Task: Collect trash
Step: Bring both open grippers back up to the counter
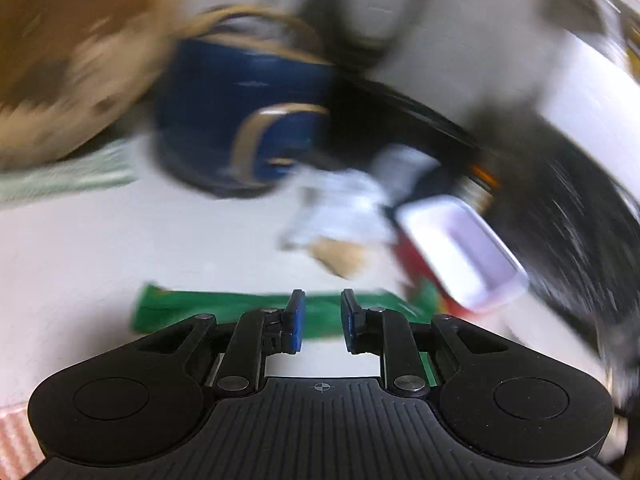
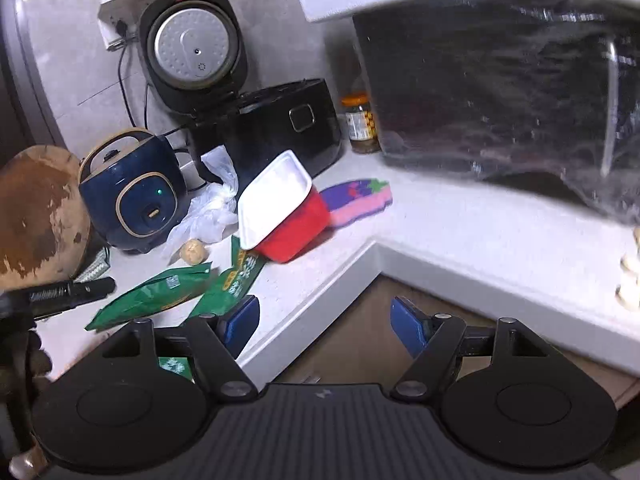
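Observation:
Trash lies on the white counter: two green wrappers, a tipped red tub with a white inside, a crumpled clear plastic bag and a small tan ball. A large black bag hangs at upper right. My right gripper is open wide over the counter's edge, holding nothing. The left wrist view is blurred. There my left gripper is open by a narrow gap, nothing between its pads, with a green wrapper lying just beyond, and the red tub to the right.
A dark blue rice cooker and an open black cooker stand at the back by the wall. There is also a jar, a pink and purple sponge, a worn wooden board at the left, and garlic cloves.

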A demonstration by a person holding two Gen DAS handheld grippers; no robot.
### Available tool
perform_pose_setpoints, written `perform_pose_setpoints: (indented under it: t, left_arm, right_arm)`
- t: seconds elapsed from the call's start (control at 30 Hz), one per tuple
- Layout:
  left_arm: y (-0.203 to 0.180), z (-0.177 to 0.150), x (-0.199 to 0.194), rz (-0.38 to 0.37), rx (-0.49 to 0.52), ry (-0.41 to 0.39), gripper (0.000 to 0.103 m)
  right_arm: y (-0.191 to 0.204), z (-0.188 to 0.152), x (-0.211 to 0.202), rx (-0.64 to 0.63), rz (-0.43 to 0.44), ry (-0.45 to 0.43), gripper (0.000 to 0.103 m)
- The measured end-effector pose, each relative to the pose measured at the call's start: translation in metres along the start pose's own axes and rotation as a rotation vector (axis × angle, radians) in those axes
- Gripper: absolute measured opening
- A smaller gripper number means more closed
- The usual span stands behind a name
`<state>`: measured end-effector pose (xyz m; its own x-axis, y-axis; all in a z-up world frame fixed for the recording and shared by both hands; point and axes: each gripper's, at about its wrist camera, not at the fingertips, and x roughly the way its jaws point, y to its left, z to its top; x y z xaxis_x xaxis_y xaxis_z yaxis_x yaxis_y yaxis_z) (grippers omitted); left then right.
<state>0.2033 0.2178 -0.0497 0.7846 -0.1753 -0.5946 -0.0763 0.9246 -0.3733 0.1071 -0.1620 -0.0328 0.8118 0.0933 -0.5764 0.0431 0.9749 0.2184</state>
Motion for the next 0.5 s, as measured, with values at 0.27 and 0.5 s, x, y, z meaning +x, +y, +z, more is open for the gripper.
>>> perform_pose_setpoints:
  t: [0.27,0.5]
  left_arm:
    - [0.015,0.018,0.025,0.021,-0.016,-0.016,0.022]
    - [-0.008,-0.017,0.045,0.0,-0.069,0.076,0.022]
  right_arm:
    - [0.039,-0.019,0.024,-0.161,-0.041,0.035,0.073]
    - [0.053,-0.016,0.033,-0.306,0.026,0.021,0.073]
